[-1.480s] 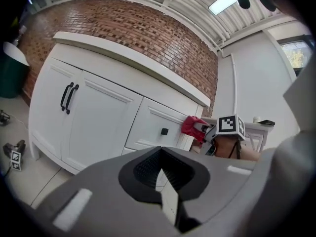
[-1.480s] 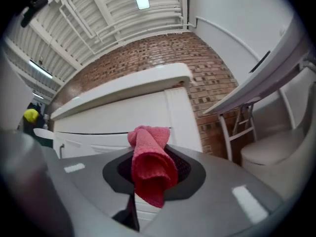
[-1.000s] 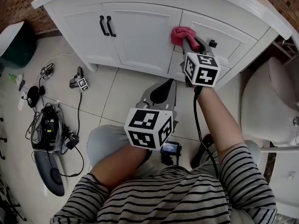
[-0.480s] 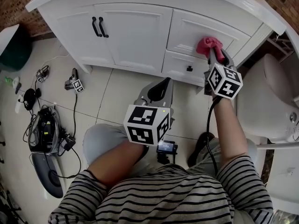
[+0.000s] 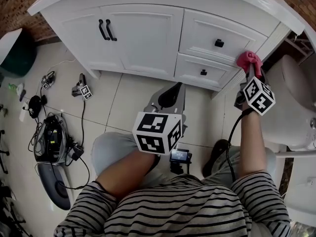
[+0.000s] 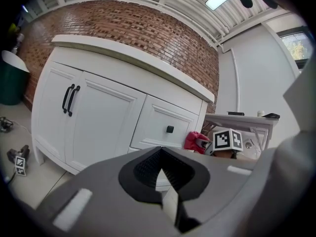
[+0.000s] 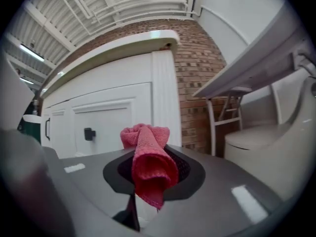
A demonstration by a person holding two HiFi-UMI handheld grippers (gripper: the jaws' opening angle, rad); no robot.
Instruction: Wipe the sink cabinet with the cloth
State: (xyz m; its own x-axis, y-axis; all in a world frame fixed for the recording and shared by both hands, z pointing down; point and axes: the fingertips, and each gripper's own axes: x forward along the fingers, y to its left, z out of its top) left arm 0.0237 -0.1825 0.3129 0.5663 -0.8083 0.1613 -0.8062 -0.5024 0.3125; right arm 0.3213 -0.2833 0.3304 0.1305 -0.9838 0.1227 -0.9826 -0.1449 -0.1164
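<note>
- Nearest, bottom of head view: person's striped sleeves [image 5: 173, 214], crouched over tiled floor [image 5: 133, 98].
- Left gripper [image 5: 173, 90], frame centre, held low over the floor and well apart from the cabinet. Jaws pressed together with nothing between them; idle.
- Right gripper [image 5: 252, 72], right of frame, arm extended. Jaws pinch the red cloth [image 5: 248, 59], which stands bunched out of the tips.
- Cloth sits at the right-hand end of the sink cabinet [image 5: 143, 33], on the corner post just right of the upper drawer [image 5: 202, 31]. It looks to be against the white face; contact cannot be confirmed from either view.
- Toilet [image 5: 289, 107] close beside that corner, right edge of frame.
- Far left of frame: cables and gear on the floor, clear of the work.
- Judgement: wiping step in hand, stroke at the cabinet's right limit. Lower drawer [image 5: 192, 69] and double doors [image 5: 79, 31] probably remain.
- Next move calls for steady grip, cloth kept pressed to the panel, a return pass leftward at a lower level, steering round the drawer knobs.
</note>
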